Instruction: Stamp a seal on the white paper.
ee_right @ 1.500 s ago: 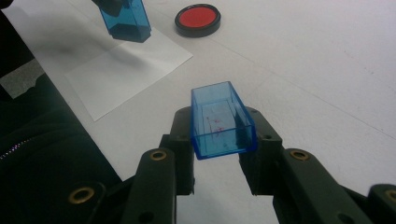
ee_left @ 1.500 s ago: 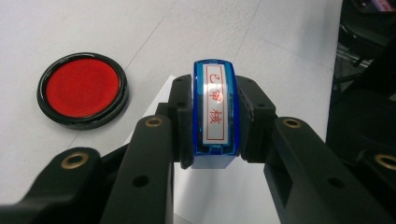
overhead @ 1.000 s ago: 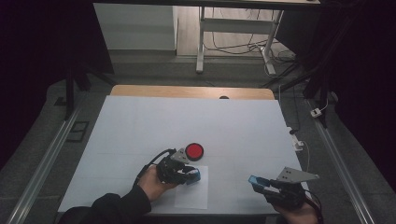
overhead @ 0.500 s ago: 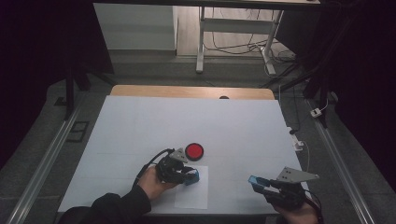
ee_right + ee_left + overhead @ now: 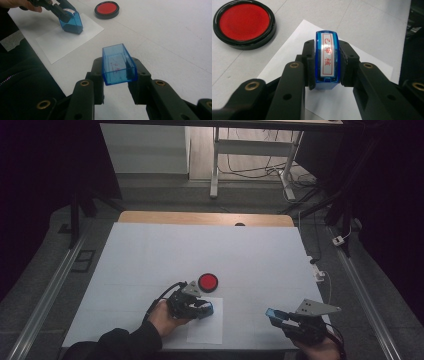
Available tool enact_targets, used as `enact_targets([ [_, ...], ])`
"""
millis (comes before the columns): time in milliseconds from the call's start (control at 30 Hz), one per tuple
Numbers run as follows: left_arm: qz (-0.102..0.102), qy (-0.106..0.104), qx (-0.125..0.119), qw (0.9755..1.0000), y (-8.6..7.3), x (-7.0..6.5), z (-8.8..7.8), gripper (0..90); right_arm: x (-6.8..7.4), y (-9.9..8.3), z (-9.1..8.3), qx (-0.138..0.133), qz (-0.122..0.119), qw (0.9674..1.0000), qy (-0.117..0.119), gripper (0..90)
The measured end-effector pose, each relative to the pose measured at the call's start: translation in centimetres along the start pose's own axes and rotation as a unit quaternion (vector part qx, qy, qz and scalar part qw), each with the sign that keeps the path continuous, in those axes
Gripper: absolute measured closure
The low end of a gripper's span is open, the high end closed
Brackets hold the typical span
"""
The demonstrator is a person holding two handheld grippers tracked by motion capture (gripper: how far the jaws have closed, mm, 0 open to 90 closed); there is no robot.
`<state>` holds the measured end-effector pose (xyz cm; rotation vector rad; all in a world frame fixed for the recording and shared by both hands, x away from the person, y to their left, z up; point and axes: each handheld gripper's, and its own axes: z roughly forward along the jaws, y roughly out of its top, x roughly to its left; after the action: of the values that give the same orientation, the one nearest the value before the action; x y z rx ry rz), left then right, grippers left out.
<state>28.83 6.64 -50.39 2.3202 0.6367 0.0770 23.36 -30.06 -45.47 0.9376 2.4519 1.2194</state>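
Stamp: While the left claw (image 5: pixel 325 67) was clamped on the blue stamp (image 5: pixel 326 58), the stamp stood on the paper (image 5: pixel 206 325), tilted in the right gripper view, near the paper's top edge.
Cap: The right claw (image 5: pixel 117 75) was clamped on the open blue cap (image 5: pixel 118 64), held above bare tabletop (image 5: pixel 150 255) well apart from the stamp.
Risk, smear: If the stamp was rocked or dragged while down, I judged the print would blur; the tilt made one edge likely to print faint.
Risk, paper: The loose sheet could stick to the stamp and lift with it, since nothing held it down.
Risk, slip: The claw gripped smooth plastic sides, so a hard press might let the stamp twist between the jaws.
Risk, cap: The cap's inside showed red marks; brushing it on the tabletop could leave ink.
Ink pad: The red ink pad (image 5: pixel 208 282) sat open just beyond the paper's top, close enough for the left claw to knock on lifting.
Surroundings: A dark sleeve (image 5: pixel 120 345) lay at the near edge; cables (image 5: pixel 322 275) trailed at the right edge.
In the way: Nothing stood between stamp and cap.
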Motion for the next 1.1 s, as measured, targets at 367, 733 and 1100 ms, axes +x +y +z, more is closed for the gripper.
enact_targets([
  [367, 0.032, 0.036, 0.012, 0.9987, 0.1, -1.3, 0.1, 70.4, 0.0, 0.0, 0.0, 0.001, 0.0, 1.0, 0.0, 68.7],
  [733, 0.03, 0.036, 0.018, 0.9987, 0.3, -1.3, 0.1, 70.4, 0.0, 0.0, 0.0, 0.005, -0.002, 1.0, -0.001, 68.7],
  [1100, -0.013, -0.016, 0.005, 0.9998, 0.0, 0.6, 0.1, 70.4, 0.0, 0.0, 0.1, 0.006, -0.004, 1.0, 0.0, 68.7],
])
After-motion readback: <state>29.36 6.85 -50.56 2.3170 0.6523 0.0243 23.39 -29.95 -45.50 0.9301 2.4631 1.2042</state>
